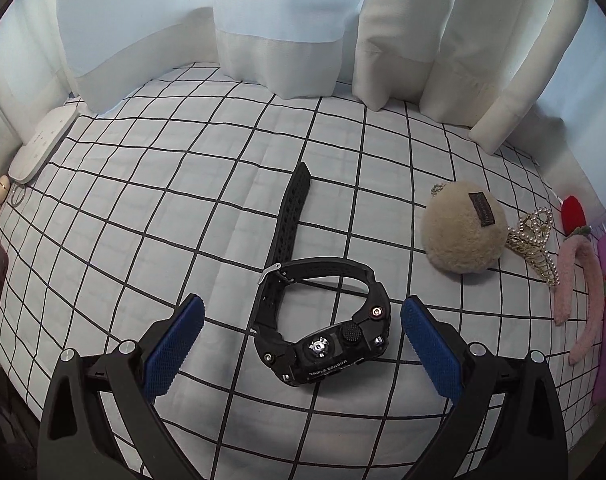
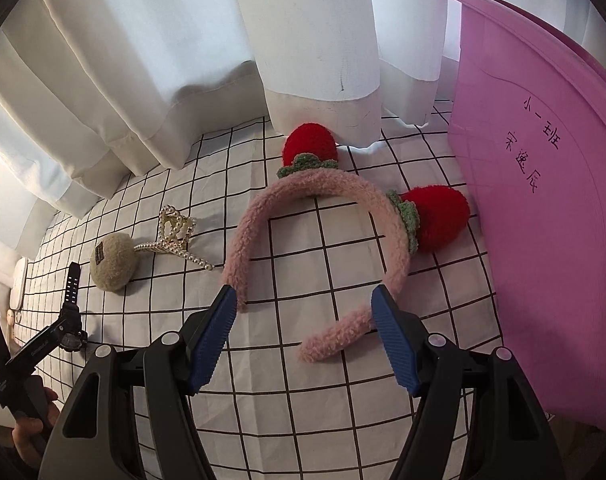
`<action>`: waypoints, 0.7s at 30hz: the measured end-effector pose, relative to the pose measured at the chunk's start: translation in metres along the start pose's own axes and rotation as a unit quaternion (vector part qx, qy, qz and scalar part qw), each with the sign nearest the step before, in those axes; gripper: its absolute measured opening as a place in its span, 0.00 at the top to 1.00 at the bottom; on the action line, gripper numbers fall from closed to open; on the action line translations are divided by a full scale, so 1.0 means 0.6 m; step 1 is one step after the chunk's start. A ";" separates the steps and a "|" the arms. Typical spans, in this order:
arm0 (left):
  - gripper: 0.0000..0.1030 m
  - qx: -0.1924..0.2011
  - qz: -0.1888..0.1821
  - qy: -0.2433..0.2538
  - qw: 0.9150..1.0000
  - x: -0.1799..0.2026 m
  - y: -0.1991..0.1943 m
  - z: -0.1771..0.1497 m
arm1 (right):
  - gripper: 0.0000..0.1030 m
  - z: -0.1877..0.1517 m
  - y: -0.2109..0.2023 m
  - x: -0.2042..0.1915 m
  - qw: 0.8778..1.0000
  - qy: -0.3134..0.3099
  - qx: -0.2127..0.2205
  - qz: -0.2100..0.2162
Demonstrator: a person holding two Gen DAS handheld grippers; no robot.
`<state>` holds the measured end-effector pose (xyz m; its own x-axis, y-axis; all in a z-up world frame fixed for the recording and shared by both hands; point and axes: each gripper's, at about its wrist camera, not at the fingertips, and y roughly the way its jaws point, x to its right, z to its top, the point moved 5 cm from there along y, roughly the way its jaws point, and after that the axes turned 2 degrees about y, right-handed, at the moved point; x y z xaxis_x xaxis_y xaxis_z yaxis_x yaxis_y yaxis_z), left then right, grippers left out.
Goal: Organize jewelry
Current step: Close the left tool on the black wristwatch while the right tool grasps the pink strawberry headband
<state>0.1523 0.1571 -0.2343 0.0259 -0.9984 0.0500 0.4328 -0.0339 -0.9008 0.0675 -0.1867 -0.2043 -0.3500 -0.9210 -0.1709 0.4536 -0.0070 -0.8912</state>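
Both tools stand wide and hold nothing. Left tool has the black wristwatch lying between its blue pads on the grid-checked bedsheet, the case nearest and reading "TRIPLE SENSOR", the free strap running away toward 12 o'clock, so the watch's long axis lies along the tool's reach and the pads would close across the case. Right tool sits over the near end of the pink fuzzy headband, one tip just beside the left pad and the other between the pads by the right one; the arch opens toward the tool, its two red knitted strawberries at 12 and 1 o'clock. Further, at 10 o'clock from the right tool, lie the pearl hair claw and the beige plush pompom, touching. At 2 o'clock stands the pink plastic bin, handwritten "小一班" with a name I cannot read surely; the right tool looks nearer it.
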 end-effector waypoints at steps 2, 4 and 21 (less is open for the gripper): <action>0.06 0.000 0.002 0.004 1.000 0.001 0.004 -0.001 | 0.35 0.002 0.008 0.009 1.000 0.009 0.001 -0.008; 0.06 -0.002 0.002 0.005 1.000 0.001 0.008 -0.002 | 0.35 0.005 0.020 0.017 1.000 0.015 -0.003 -0.016; 0.06 -0.012 0.009 0.018 1.000 0.008 0.037 -0.006 | 0.35 0.023 0.112 0.093 0.994 0.053 -0.041 -0.083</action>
<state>0.1588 0.1514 -0.2553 0.0014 -0.9998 0.0192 0.4108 -0.0169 -0.9115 0.0898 -0.2438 -0.2680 -0.5006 -0.8638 -0.0574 0.3159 -0.1206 -0.9411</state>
